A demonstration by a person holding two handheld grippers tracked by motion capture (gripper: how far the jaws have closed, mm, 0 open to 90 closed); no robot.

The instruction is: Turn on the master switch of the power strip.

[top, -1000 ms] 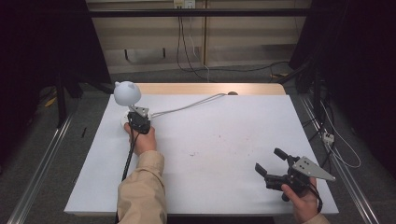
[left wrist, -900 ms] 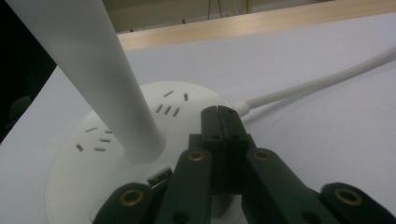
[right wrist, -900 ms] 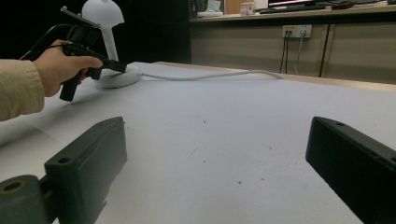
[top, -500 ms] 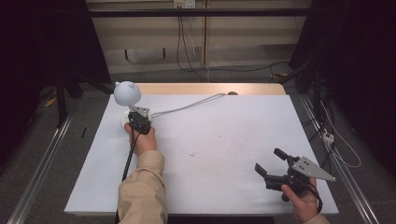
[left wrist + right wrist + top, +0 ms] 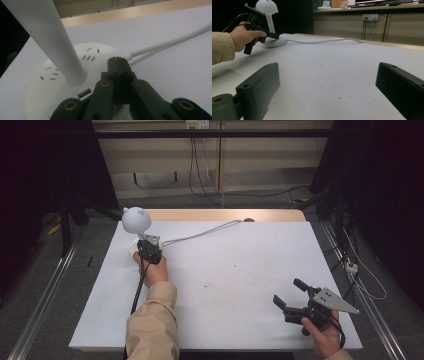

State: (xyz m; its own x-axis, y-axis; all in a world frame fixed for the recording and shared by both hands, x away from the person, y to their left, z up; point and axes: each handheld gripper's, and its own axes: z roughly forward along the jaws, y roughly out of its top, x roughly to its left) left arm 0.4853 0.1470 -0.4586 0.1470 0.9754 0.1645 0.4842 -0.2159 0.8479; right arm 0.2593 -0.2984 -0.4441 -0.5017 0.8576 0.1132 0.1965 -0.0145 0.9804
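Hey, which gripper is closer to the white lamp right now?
Left. The left gripper rests its shut tips on the lamp base; the right gripper sits open at the table's opposite near corner.

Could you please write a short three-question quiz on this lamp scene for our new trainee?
1. True or false: the left hand-held gripper is shut.
2. The cable runs from the lamp's base toward which table edge: A near, B far, C left?
3. Which hand-held gripper has its jaws apart over the bare table?
Key: 1 true; 2 B; 3 the right.
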